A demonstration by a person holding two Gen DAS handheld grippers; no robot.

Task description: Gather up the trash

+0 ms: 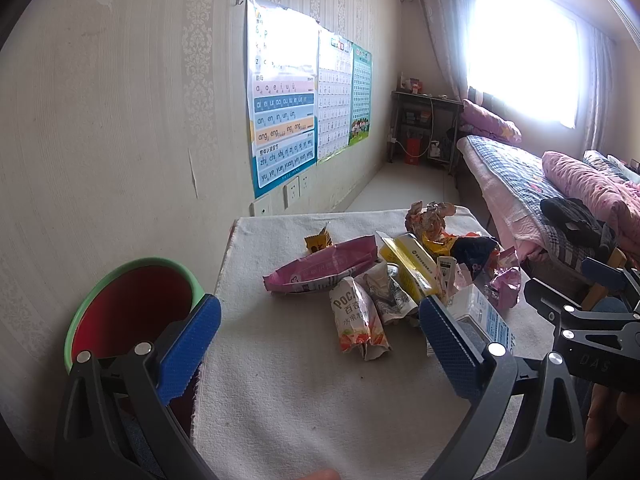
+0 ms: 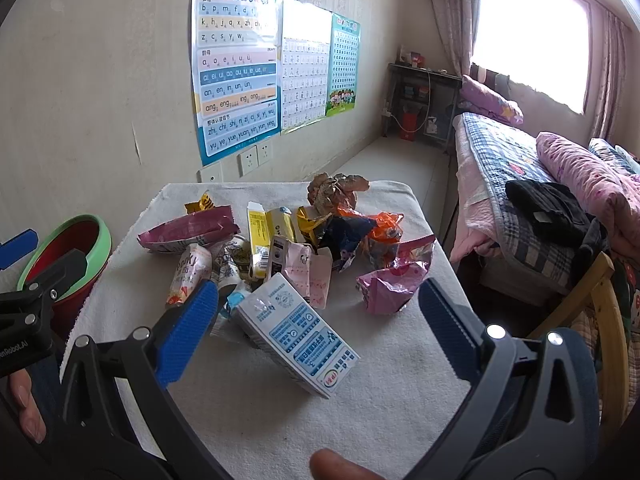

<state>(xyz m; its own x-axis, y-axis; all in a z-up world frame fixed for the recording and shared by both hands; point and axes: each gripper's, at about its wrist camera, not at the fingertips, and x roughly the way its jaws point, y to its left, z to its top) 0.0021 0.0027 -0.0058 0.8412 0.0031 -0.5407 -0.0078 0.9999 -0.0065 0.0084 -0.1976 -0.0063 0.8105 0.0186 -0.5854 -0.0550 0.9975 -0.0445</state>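
A heap of snack wrappers lies on a white-clothed table [image 1: 288, 380]: a long pink bag [image 1: 320, 268], a Pocky packet [image 1: 358, 320], a yellow box [image 1: 404, 264], a crumpled pink wrapper [image 2: 394, 278]. A white and blue milk carton [image 2: 298, 334] lies nearest, on its side. My right gripper [image 2: 320, 328] is open, its blue pads either side of the carton and a little above it. My left gripper [image 1: 320, 346] is open over the table's near left part, just short of the Pocky packet. A green-rimmed red bin [image 1: 132, 308] stands left of the table.
A wall with posters [image 2: 236, 68] and sockets runs behind the table. A bed [image 2: 520, 184] with pink bedding stands to the right, with a wooden chair frame [image 2: 600, 312] near it. A dark shelf [image 2: 420, 96] is at the far end under the window.
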